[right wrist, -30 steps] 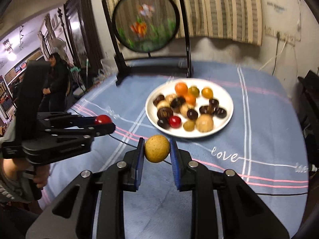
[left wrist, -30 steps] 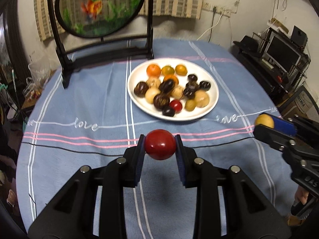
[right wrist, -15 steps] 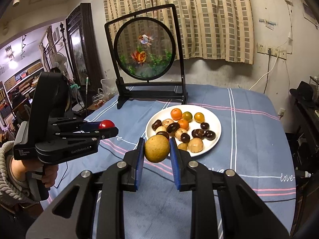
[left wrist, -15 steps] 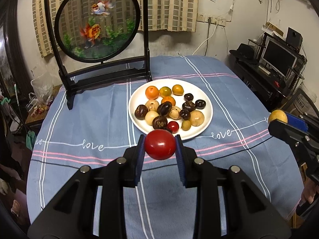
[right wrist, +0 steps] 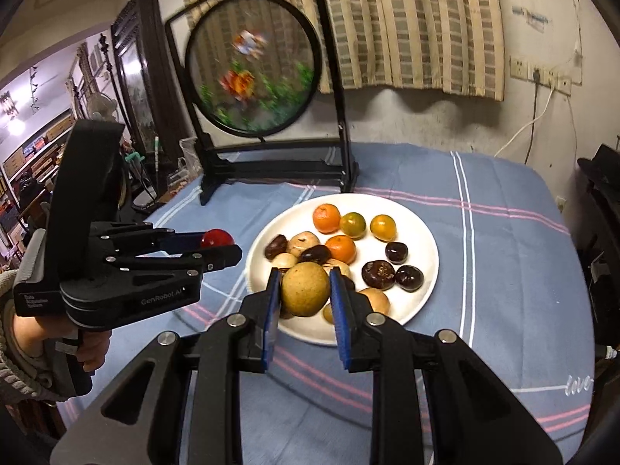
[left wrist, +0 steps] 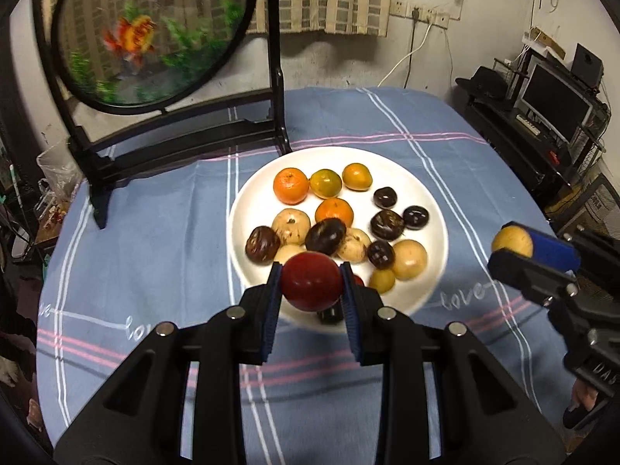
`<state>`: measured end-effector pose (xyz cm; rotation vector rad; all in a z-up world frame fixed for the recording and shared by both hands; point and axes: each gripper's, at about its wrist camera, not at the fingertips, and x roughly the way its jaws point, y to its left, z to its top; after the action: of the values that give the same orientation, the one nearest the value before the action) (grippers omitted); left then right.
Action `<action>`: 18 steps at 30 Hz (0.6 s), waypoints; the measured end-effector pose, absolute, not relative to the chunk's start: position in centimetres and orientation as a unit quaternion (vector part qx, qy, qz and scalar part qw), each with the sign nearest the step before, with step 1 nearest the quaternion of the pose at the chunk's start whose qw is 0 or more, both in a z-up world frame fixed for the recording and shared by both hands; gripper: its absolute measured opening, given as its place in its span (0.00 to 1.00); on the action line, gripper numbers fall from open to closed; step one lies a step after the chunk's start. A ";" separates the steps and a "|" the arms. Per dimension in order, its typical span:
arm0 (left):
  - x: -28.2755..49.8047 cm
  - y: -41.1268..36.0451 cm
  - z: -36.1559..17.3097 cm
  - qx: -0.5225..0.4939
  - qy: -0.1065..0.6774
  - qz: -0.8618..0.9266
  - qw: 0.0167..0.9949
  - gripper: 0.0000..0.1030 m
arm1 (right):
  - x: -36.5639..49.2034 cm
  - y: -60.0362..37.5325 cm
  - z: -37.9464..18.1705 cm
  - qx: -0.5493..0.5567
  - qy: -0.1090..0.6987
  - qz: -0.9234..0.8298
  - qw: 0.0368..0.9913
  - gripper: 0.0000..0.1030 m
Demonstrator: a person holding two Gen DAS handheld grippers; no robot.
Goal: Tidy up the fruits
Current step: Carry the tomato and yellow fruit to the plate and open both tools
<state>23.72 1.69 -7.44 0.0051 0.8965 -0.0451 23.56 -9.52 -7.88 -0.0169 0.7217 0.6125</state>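
A white plate (left wrist: 252,201) on the blue cloth holds several fruits: orange, yellow-green, tan and dark brown ones. It also shows in the right wrist view (right wrist: 422,228). My left gripper (left wrist: 311,286) is shut on a red fruit (left wrist: 312,281) and hovers over the plate's near edge. It shows at the left of the right wrist view (right wrist: 217,246). My right gripper (right wrist: 305,288) is shut on a yellow-brown fruit (right wrist: 305,288) above the plate's near edge. It shows at the right of the left wrist view (left wrist: 515,246).
A black stand with a round goldfish screen (left wrist: 151,31) stands at the table's far left, just behind the plate. A desk with a monitor (left wrist: 558,97) is off the table's right edge. The blue striped tablecloth (left wrist: 135,271) lies bare left of the plate.
Both grippers have moved forward and down toward the plate with their fruits still held. The plate now looks larger and closer in both views.
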 end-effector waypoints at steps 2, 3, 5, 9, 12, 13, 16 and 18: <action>25.7 1.6 -8.7 0.002 0.443 -0.026 0.896 0.29 | 25.2 -9.3 -9.0 -0.009 0.358 0.293 0.887 0.24; 26.3 1.5 -9.2 0.002 0.446 -0.027 0.894 0.29 | 26.2 -9.2 -9.8 -0.012 0.364 0.290 0.885 0.24; 28.0 1.4 -10.5 0.002 0.456 -0.031 0.889 0.29 | 27.5 -9.1 -10.8 -0.013 0.371 0.285 0.883 0.24; 30.2 1.2 -12.7 0.000 0.471 -0.035 0.881 0.29 | 29.8 -8.8 -12.6 -0.013 0.382 0.277 0.882 0.24; 31.1 1.0 -13.7 -0.003 0.474 -0.044 0.879 0.34 | 30.8 -8.4 -14.0 -0.023 0.398 0.276 0.875 0.26; 31.2 0.9 -13.8 0.001 0.473 -0.041 0.880 0.41 | 31.0 -8.3 -14.2 -0.022 0.398 0.271 0.876 0.30; 31.4 1.0 -13.6 0.001 0.463 -0.031 0.886 0.55 | 30.6 -8.5 -13.9 -0.028 0.377 0.257 0.890 0.61; 31.3 1.4 -13.2 -0.008 0.462 -0.028 0.887 0.56 | 30.4 -8.7 -13.6 -0.025 0.375 0.263 0.889 0.61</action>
<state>31.33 1.42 -13.21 -0.0159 0.9601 -0.0592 30.38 -8.67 -13.61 -0.0529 0.7794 0.5463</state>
